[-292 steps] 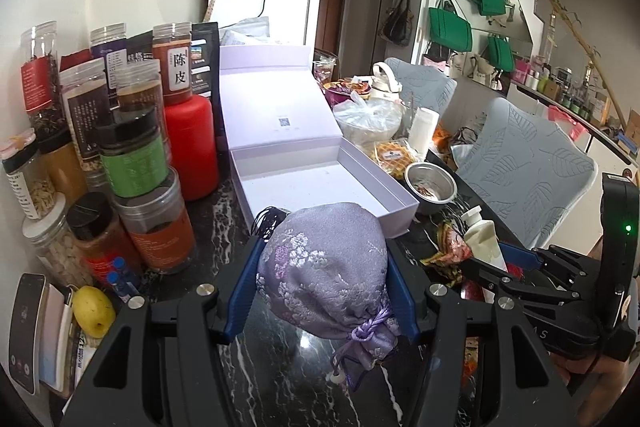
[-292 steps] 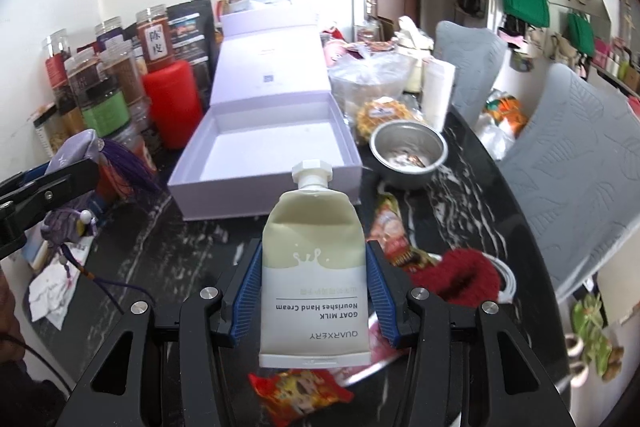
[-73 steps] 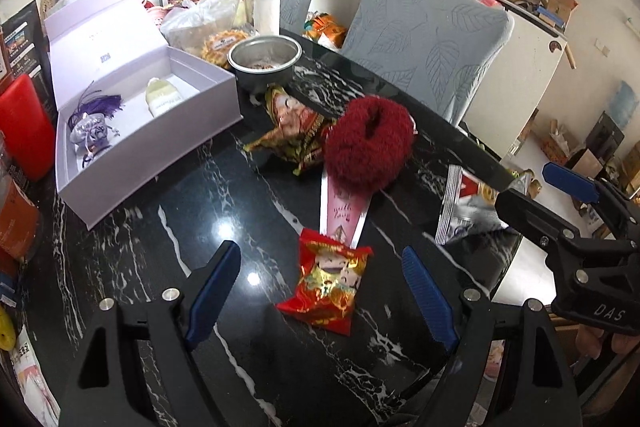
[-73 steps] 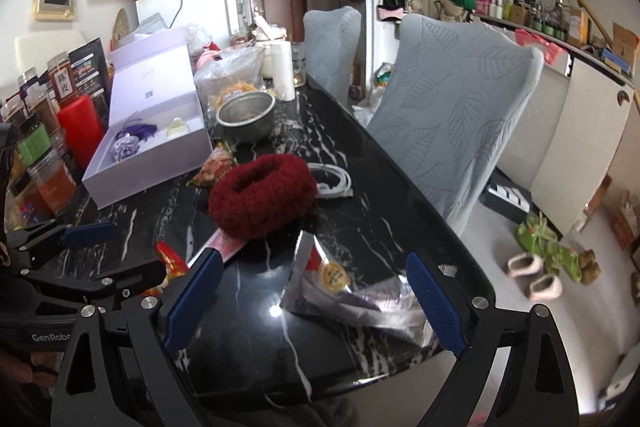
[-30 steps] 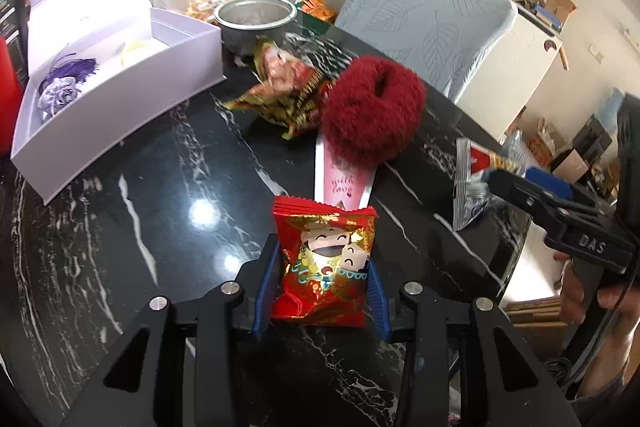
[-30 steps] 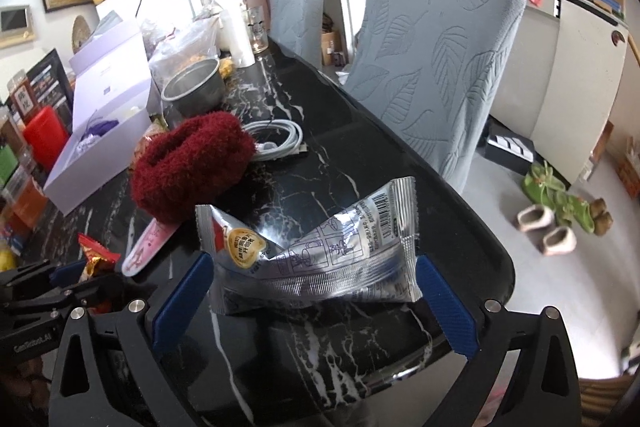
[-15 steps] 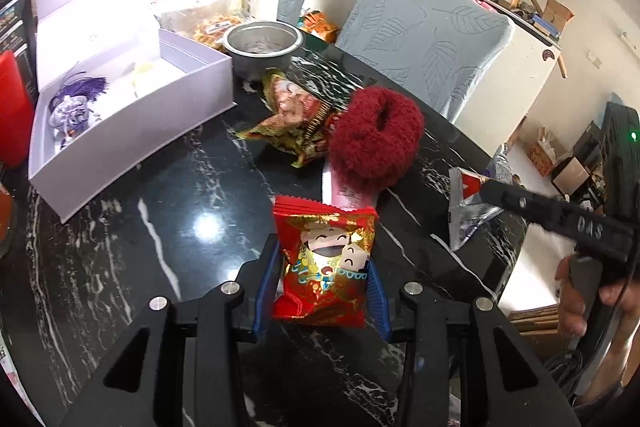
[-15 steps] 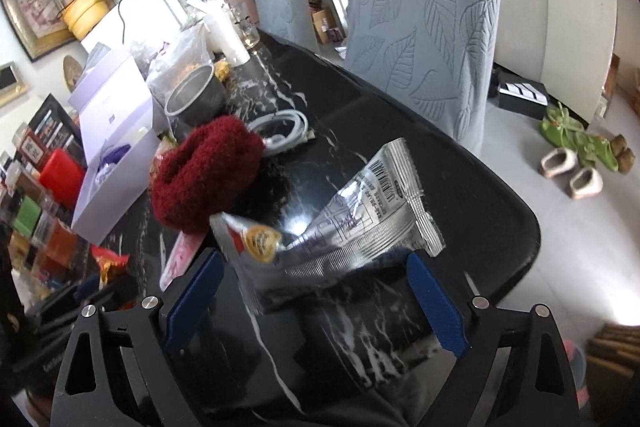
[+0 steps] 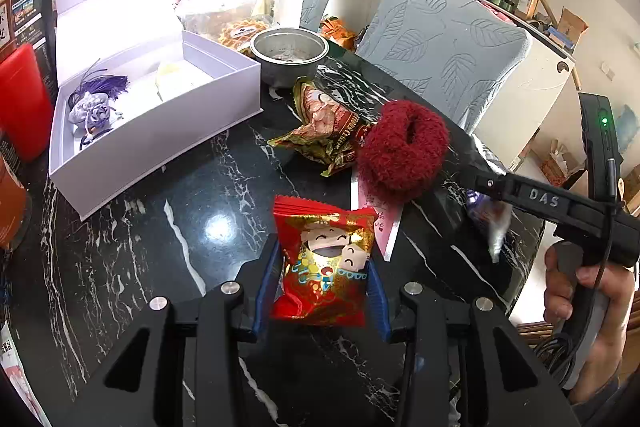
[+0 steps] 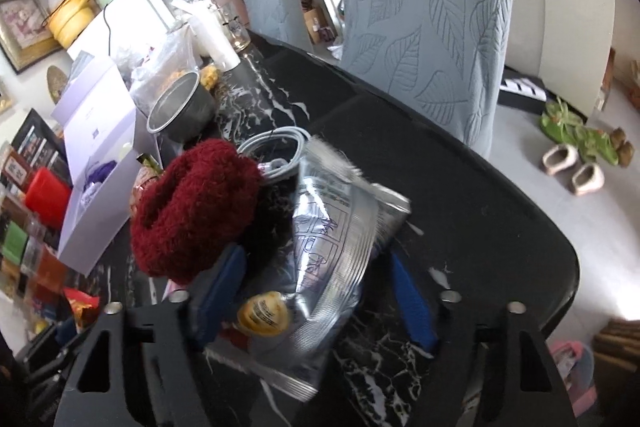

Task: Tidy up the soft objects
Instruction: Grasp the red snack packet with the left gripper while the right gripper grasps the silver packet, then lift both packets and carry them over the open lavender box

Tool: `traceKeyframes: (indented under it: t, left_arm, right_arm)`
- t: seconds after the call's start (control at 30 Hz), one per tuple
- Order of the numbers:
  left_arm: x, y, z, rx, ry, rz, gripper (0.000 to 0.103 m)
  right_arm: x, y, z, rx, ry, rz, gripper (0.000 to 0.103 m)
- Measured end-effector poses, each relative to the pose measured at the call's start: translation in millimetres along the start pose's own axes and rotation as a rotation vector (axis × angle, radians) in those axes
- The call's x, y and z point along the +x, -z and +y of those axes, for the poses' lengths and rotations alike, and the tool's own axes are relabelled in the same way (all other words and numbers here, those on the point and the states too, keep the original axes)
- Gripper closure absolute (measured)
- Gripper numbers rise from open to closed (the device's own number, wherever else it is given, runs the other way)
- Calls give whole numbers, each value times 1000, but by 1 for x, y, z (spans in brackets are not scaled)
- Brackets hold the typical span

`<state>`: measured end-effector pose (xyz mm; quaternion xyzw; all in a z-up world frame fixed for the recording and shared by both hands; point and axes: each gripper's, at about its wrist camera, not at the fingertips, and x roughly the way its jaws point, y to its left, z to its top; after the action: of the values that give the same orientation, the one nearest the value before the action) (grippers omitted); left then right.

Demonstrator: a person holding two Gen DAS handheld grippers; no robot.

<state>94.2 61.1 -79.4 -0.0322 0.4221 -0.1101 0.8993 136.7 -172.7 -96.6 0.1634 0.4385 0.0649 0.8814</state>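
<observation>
My left gripper [image 9: 322, 267] is shut on a red cartoon snack packet [image 9: 326, 263], held just above the black marble table [image 9: 180, 227]. In the right wrist view my right gripper [image 10: 316, 287] has its jaws closing around a crumpled silver snack packet [image 10: 336, 251]. The packet stands buckled between the blue pads [image 10: 412, 299], and a gap shows beside the right one. A fuzzy dark-red scrunchie [image 10: 196, 211] [image 9: 402, 151] lies just left of it. The open white box [image 9: 160, 131] holds a purple sachet [image 9: 90, 113] and a cream tube [image 9: 172, 79].
A gold-red snack bag [image 9: 324, 131] and a pink card [image 9: 376, 219] lie by the scrunchie. A steel bowl [image 9: 288, 55] and a coiled white cable [image 10: 276, 151] sit behind. Grey chairs [image 10: 432, 27] stand along the table's right edge. Red canister [image 9: 20, 99] at left.
The right gripper's jaws have narrowed around the silver packet, which went from lying flat to buckled upright, and the wrist has rolled. The left gripper still grips the red packet.
</observation>
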Motion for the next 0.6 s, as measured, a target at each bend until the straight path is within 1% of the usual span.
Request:
traceKeyframes:
  t: [0.07, 0.1, 0.27, 0.33, 0.6]
  left_arm:
    - [0, 1, 2, -7, -1, 3, 64]
    - [0, 2, 2, -9, -3, 4, 64]
    - [-3, 4, 5, -21, -6, 1, 64]
    - [-5, 4, 7, -24, -5, -2, 64]
    - [-15, 10, 9, -41, 2, -20, 64]
  right_arm:
    - [0, 2, 3, -31, 17, 7, 64]
    - [0, 3, 3, -43, 29, 7, 68]
    - [-8, 13, 7, -98, 58, -18, 72]
    - [-12, 15, 8, -104, 68, -21, 72]
    - [-30, 23, 12, -110, 56, -43, 72]
